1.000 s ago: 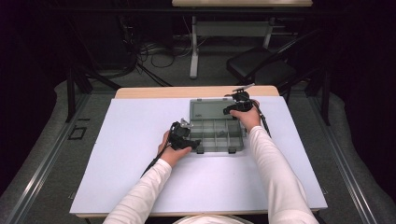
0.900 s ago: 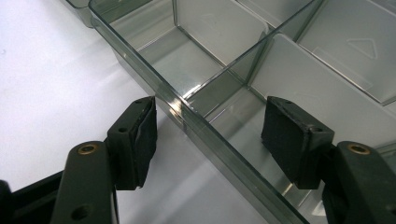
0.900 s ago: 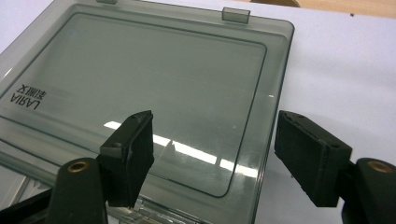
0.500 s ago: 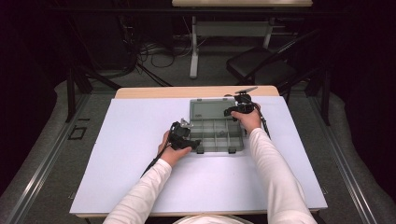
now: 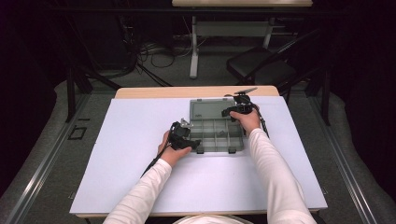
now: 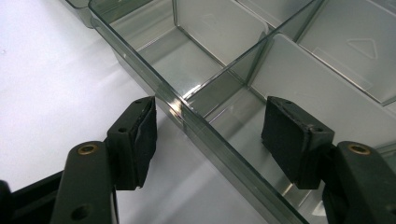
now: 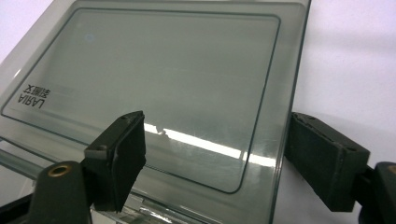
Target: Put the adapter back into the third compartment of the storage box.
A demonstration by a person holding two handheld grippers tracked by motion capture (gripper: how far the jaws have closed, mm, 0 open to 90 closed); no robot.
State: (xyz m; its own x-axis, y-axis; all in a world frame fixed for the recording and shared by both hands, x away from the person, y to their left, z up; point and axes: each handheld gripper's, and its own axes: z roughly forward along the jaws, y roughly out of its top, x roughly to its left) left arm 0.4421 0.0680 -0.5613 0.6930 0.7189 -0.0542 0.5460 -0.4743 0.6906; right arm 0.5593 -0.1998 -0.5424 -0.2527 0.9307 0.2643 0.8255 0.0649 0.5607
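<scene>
the left gripper (image 5: pixel 195 143) is at the near left corner of the box (image 5: pixel 215 132). its jaws are spread and straddle the box wall (image 6: pixel 205 128): one finger (image 6: pixel 142 135) is outside over the white sheet (image 5: pixel 140 140), the other inside a compartment, and neither pad touches the wall. farther away, the right gripper (image 5: pixel 232 112) has just been opening its jaws. they are released around the edge of the lid (image 7: pixel 154 88), which lies open and flat behind the box, pads apart from it.
</scene>
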